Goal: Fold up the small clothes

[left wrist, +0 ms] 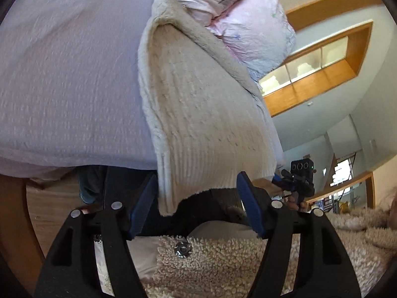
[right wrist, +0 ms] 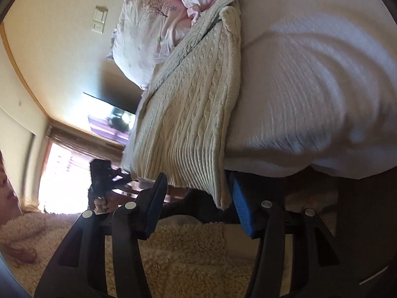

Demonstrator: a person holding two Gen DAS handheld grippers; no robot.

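In the left wrist view, the cream cable-knit sweater [left wrist: 198,104] runs from the upper centre of the frame down to the lower centre, lying on the white bedspread [left wrist: 69,74] with its ribbed hem hanging over the bed edge. The left gripper [left wrist: 196,208] stands wide apart around that hem's lower corner, the blue pads [left wrist: 249,203] not pressed on the knit, so it holds nothing. The sweater already looks doubled lengthwise, one long edge rolled over at the upper centre against the floral pillows [left wrist: 248,24]. In the right wrist view, the same sweater [right wrist: 188,114] crosses the frame centre, hem toward the bottom, and the right gripper [right wrist: 198,203] is also spread wide with the hem corner between its fingers, ungripped. By my reading, a first lengthwise fold is done; taking the hem and folding it crosswise toward the collar is left.
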